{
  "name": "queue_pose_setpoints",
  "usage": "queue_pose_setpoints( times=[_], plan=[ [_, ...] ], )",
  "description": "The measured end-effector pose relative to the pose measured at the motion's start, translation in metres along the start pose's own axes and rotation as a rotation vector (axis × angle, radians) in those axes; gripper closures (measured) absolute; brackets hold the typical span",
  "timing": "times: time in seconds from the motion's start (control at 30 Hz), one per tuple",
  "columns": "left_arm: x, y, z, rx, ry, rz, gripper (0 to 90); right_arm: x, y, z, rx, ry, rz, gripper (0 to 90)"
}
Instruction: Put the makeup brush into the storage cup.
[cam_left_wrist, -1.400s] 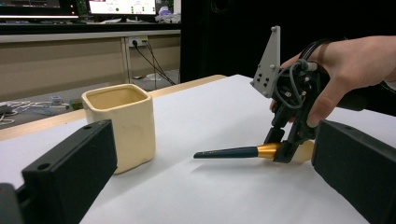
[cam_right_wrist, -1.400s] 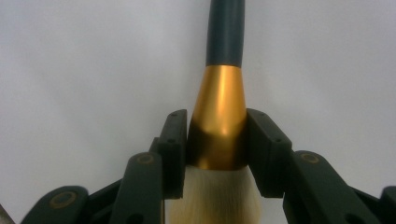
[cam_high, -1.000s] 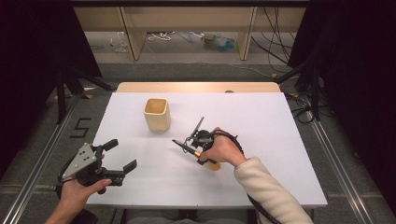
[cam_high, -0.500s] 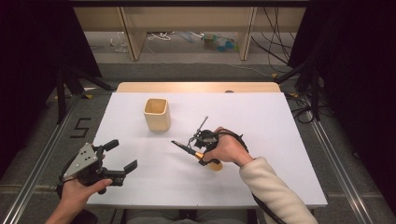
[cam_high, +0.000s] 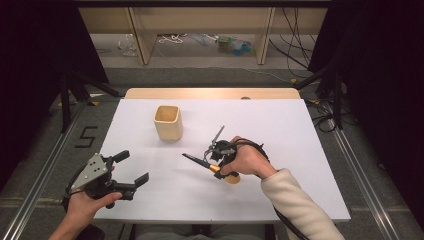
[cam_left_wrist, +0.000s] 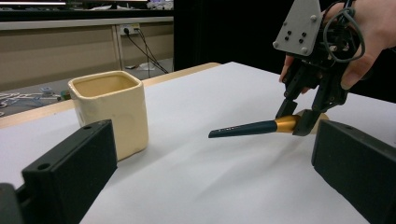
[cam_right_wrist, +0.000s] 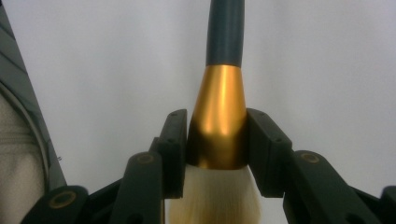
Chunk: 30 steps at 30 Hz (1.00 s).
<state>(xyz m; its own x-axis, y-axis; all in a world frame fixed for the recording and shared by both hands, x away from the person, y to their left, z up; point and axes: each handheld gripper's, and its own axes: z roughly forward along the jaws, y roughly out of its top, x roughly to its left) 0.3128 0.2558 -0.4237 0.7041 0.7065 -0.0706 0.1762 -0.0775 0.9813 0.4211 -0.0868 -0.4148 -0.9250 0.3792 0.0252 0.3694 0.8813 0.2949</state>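
Brush (cam_high: 200, 161) pinched at gold ferrule by right tongs (cam_high: 216, 166), mid-bench (cam_high: 300, 150), right of cup (cam_high: 167, 122); long axis nearly level, handle pointing left, bristles right. Left tongs (cam_high: 134, 169) spread, empty, near-left.

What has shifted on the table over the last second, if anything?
Very little. The right gripper, jaws clamped on the gold ferrule of the makeup brush, edged slightly toward the person's side, and the brush's dark handle now lies lower and flatter over the table. Nothing was picked up or let go. The left gripper, jaws open, and the cream cup stayed where they were.
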Motion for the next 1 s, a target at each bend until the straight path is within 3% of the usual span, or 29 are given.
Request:
queue_pose_setpoints(
  times=[0.27,0.53,0.6,1.0],
  plan=[
    [-0.0006,-0.0005,0.0019,0.002,-0.011,-0.002,0.0,0.0003,-0.0027,-0.0022,0.009,0.008,-0.001,61.9],
    [-0.0008,-0.0013,0.0048,0.007,-0.033,0.009,0.0,0.0017,-0.0022,-0.0036,0.019,0.015,-0.065,61.9],
    [-0.0013,-0.0011,0.0043,0.016,-0.027,0.009,0.0,0.0039,-0.0021,-0.0037,0.031,0.015,-0.052,61.9],
    [-0.0030,-0.0027,0.0095,0.024,-0.063,0.019,0.0,0.0072,-0.0014,-0.0053,0.052,0.038,-0.102,61.9]
  ],
)
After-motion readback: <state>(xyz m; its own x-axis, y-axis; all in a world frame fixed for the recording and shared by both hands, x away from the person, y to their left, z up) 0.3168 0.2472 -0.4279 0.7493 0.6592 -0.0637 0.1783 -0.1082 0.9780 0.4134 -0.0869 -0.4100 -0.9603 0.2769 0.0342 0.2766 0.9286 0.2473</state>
